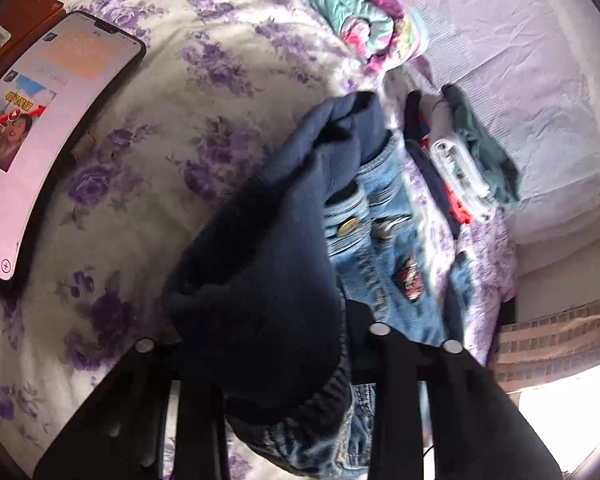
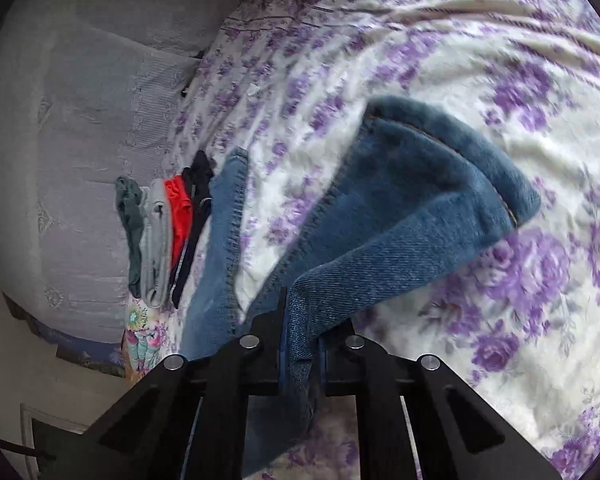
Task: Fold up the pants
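Jeans [image 2: 400, 216] hang lengthwise, right tongs [image 2: 300, 332] pinching one leg, left tongs [image 1: 284, 344] pinching the waistband.

Each fisheye camera sat just behind its claw, angled down close over the bed [image 1: 148, 152]. Both views shared the flowered cover, the jeans [image 2: 400, 208] and the small pile of folded clothes [image 1: 464, 160] beside the pillow.

A home bedroom: a bed under a purple-flowered bedspread [image 2: 440, 60], a stack of folded clothes [image 2: 160, 236], a smartphone [image 1: 48, 140] lying on the covers.
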Action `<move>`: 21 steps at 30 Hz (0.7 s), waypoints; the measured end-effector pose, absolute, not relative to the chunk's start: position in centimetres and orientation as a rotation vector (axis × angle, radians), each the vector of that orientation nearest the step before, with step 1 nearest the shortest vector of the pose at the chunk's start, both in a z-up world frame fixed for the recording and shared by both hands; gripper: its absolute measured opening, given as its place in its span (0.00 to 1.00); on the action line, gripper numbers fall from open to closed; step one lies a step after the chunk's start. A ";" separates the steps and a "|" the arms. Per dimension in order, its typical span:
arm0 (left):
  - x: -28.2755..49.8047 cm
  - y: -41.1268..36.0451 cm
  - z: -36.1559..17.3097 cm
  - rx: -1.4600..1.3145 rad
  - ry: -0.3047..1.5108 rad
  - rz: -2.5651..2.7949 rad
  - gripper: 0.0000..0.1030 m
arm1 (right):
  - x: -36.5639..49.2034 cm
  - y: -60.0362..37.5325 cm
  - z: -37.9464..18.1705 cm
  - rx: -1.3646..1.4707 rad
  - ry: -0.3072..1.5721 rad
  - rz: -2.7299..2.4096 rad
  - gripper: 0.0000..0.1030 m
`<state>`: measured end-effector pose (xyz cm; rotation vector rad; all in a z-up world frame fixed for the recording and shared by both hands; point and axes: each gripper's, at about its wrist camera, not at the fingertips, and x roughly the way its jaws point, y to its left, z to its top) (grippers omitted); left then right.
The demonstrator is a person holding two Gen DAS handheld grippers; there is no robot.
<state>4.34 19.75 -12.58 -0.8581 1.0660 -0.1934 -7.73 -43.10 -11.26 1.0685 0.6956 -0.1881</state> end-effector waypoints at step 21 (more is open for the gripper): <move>0.0 26.3 -5.0 -0.680 0.959 -0.047 0.65 | -15.9 -48.5 -7.9 0.899 0.852 -0.375 0.31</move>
